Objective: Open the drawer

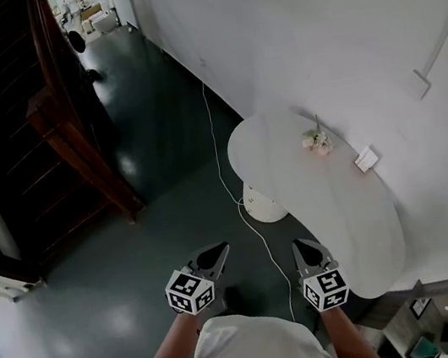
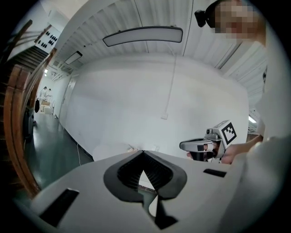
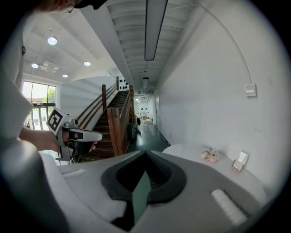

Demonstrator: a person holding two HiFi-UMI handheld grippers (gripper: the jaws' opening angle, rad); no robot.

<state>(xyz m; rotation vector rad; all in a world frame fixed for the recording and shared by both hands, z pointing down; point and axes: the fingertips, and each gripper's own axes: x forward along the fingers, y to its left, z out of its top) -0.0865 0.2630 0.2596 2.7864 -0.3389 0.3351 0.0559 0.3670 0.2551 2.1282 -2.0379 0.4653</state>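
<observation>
**Both hand-held grippers clenched and empty beside the white bench; no drawer can be made out**

The left hand-held gripper (image 1: pixel 213 257) and the right hand-held gripper (image 1: pixel 305 250) are held side by side in front of the person, apart from each other, both pointing ahead and slightly down. In its own view the left one's jaws are closed tip to tip with nothing between them. The right one's jaws also meet at their tips and grip nothing.

I cannot tell where the drawer is, as no view shows one plainly. The nearest furniture is a white, rounded bench (image 1: pixel 360 223) standing against the white wall (image 1: pixel 308 22) on the person's right. In the head view the right hand-held gripper sits close to the bench's near edge, and the left one is over the dark green floor (image 1: pixel 161 116), farther from the bench. Neither touches the bench.

A small bunch of pale flowers (image 1: pixel 317 142) and a little upright card (image 1: pixel 366 159) rest on the bench near the wall. A white cable (image 1: pixel 214 133) runs along the floor past the bench's round base (image 1: pixel 261 207). A low shelf unit (image 1: pixel 441 315) shows at the lower right corner of the head view, behind the right arm, and its front is too small to read. A dark wooden staircase (image 1: pixel 46 145) rises on the left.
</observation>
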